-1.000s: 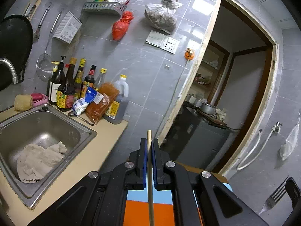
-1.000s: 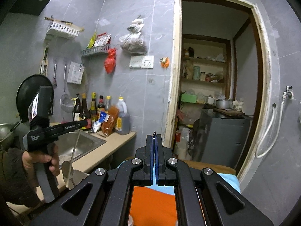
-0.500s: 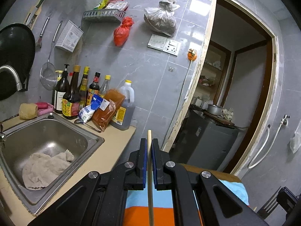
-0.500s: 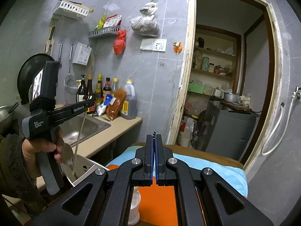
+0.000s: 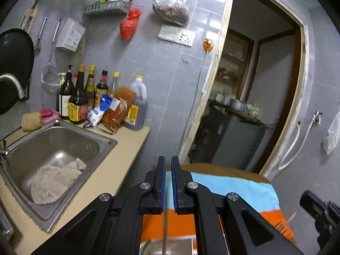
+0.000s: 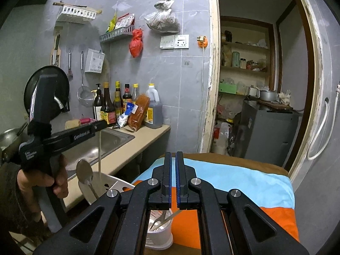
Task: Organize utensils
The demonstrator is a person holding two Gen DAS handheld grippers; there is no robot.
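The left tongs [image 5: 167, 182] pinch one pale wooden chopstick [image 6: 99, 150] near its top; it hangs upright, its lower end inside a steel holder [image 6: 110, 180] that also carries a spoon [image 6: 84, 173]. The stick looks light, stiff and smooth, likely to swivel in a single pinch, so a hold near mid-length would probably steady it. The right tongs [image 6: 173, 180] are closed on nothing, above a white cup [image 6: 159, 237] of utensils on the striped cloth [image 6: 244, 180]. Compared with a second earlier, the chopstick's top no longer stands above the blue pads [image 5: 163, 182], and both views sit lower.
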